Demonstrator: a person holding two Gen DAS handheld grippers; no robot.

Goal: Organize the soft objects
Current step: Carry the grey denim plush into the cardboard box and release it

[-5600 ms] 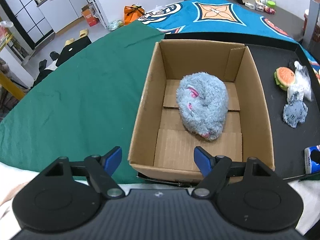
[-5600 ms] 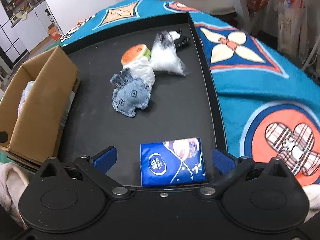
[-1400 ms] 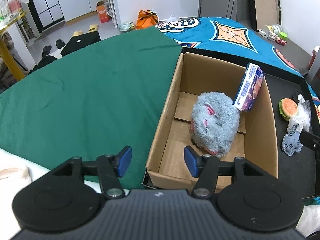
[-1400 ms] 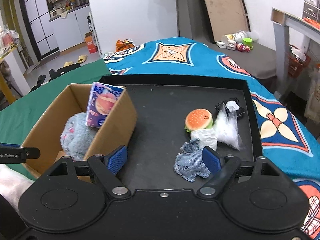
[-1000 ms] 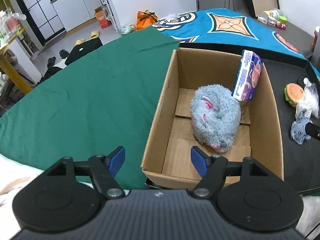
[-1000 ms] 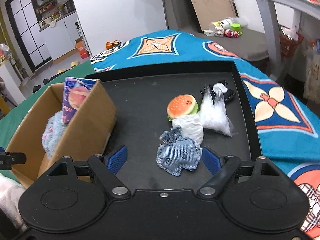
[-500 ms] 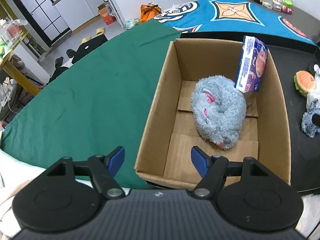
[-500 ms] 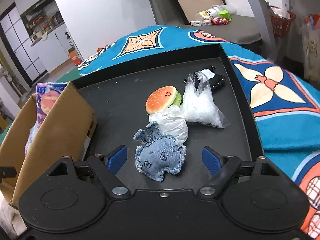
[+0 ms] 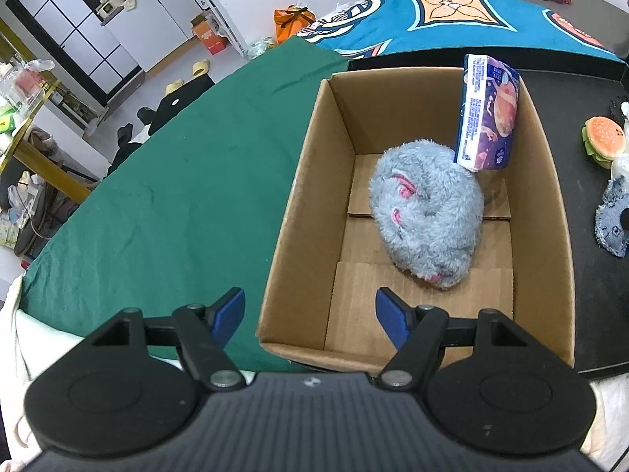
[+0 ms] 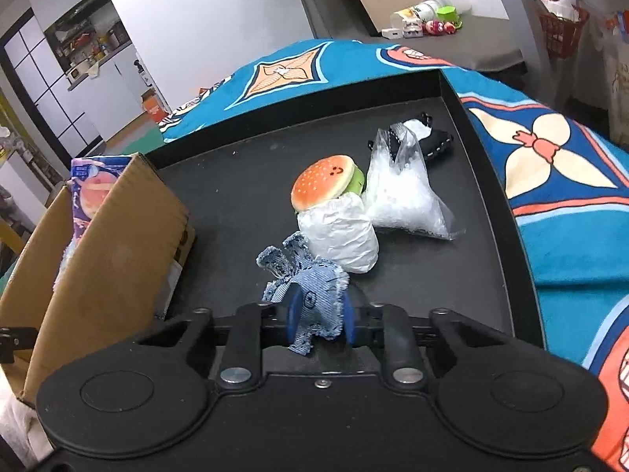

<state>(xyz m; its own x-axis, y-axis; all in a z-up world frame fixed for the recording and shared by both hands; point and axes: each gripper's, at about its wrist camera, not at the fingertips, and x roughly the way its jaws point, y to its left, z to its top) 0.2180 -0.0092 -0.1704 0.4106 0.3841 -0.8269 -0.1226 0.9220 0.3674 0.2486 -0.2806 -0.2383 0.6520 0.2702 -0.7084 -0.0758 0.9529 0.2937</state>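
Denim toy: frayed blue denim toy (image 10: 319, 302) sits between the blue pads of the right gripper (image 10: 320, 320); the jaws have just been closing and now pinch its lower part; its ragged upper edge sticks out past the pads, towards the white bundle.
Right jaws: narrow, pressed on the denim from both sides.
Left jaws: left gripper (image 9: 310, 316) stands wide with nothing between the pads; its pads straddle the near left corner of the box, one pad over the green cloth (image 9: 188, 181), the other over the box floor.
Hidden parts: the toy's bottom is covered by the gripper body in the right wrist view; in the left wrist view the denim toy (image 9: 611, 222) is cut off by the frame edge, with a dark round shape over it, perhaps a right pad.
Box: open cardboard box (image 9: 310, 204) holds a grey plush mouse (image 9: 426, 212) lying on its floor; a blue tissue pack (image 9: 487, 114) stands on end against the far right wall, its lower corner touching the plush.
Tray: black tray (image 10: 243, 196) carries a burger toy (image 10: 324, 187) resting on a white bundle (image 10: 338, 236), a clear bag (image 10: 401, 196) of white filling just beside them, and a small black-and-white thing (image 10: 426, 137) behind the bag, too hidden to name.
Box and tray: the box's right side stands on the tray's left part.
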